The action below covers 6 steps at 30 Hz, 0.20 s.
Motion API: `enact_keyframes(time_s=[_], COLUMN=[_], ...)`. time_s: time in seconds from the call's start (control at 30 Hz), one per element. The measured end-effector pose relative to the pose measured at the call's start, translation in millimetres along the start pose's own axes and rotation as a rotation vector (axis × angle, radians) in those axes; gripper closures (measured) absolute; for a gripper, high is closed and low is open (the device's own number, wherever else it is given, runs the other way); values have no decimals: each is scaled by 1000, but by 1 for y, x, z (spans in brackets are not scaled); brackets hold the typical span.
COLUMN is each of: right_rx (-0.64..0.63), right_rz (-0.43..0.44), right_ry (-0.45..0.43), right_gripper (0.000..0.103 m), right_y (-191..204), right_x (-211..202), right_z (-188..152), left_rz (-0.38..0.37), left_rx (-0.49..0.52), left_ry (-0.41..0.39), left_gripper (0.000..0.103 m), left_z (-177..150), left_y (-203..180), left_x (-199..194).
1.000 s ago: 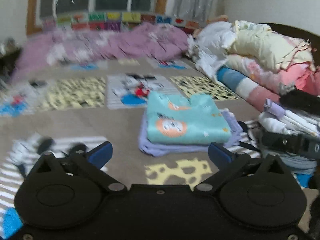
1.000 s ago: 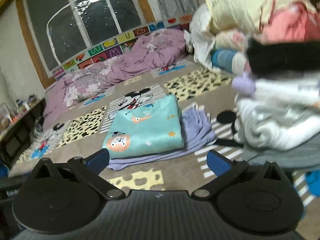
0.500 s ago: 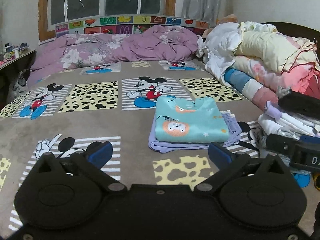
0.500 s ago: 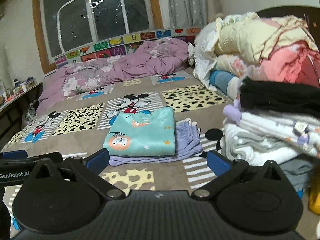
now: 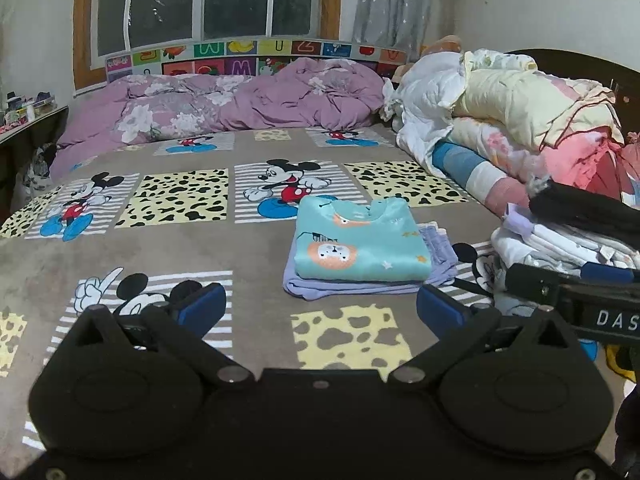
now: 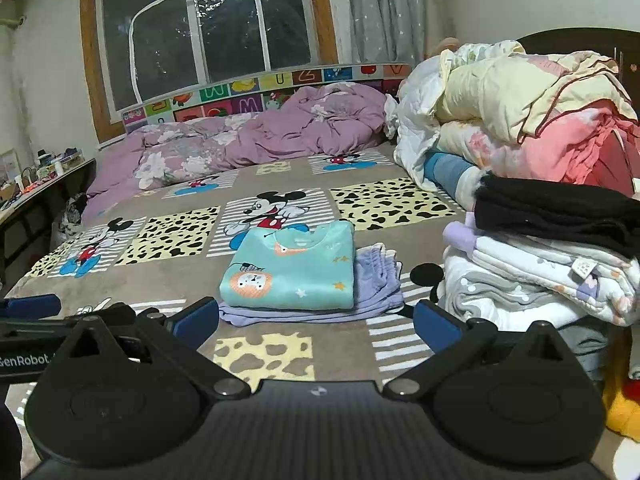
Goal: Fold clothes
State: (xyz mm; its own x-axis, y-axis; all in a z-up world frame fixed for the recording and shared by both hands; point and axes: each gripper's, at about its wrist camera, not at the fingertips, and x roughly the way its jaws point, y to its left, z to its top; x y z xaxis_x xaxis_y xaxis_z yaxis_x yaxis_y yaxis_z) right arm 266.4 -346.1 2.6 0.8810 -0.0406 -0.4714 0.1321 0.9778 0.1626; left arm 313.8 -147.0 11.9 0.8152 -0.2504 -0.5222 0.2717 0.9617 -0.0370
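A: What carries everything here?

B: A bed, covered with a brown spread printed with cartoon mice and yellow spotted squares. A crumpled purple floral duvet lies along its far edge, under the window.

A: And along the right edge?

B: A big heap of rolled quilts, cream, pink and white, toward the far right corner. Nearer, on the same edge, sits a stack of folded clothes, mostly white and pale prints, with a black garment on top.

A: Where is the piece being folded?

B: Right of the bed's middle, nearer the right edge than the left. A teal top with an orange lion patch lies folded flat, squared off, neckline toward the far edge. It rests on a folded lavender garment, which sticks out beneath it on the near and right sides. The pair sits close to the stack but apart from it.

A: The grippers?

B: The left gripper hangs low over the near part of the bed, its blue-padded fingers spread wide with nothing between them. The right gripper is likewise spread wide and empty, pointing at the teal top from the near side. Neither touches the clothes. In the right wrist view, the left gripper's body shows at the left edge; in the left wrist view, the right one's shows at the right edge.
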Motion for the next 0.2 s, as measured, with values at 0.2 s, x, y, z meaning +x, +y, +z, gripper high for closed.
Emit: enact_keyframes(time_s=[0.2], right_rx=[13], right_rz=[19], right_ry=[-2], right_gripper=[0], right_y=[1], right_x=[-11], right_z=[-3], left_rz=[-7], left_rx=[-6], left_ry=[-10], left_gripper=[1], left_z=[-4], left_y=[0], left_x=[-10])
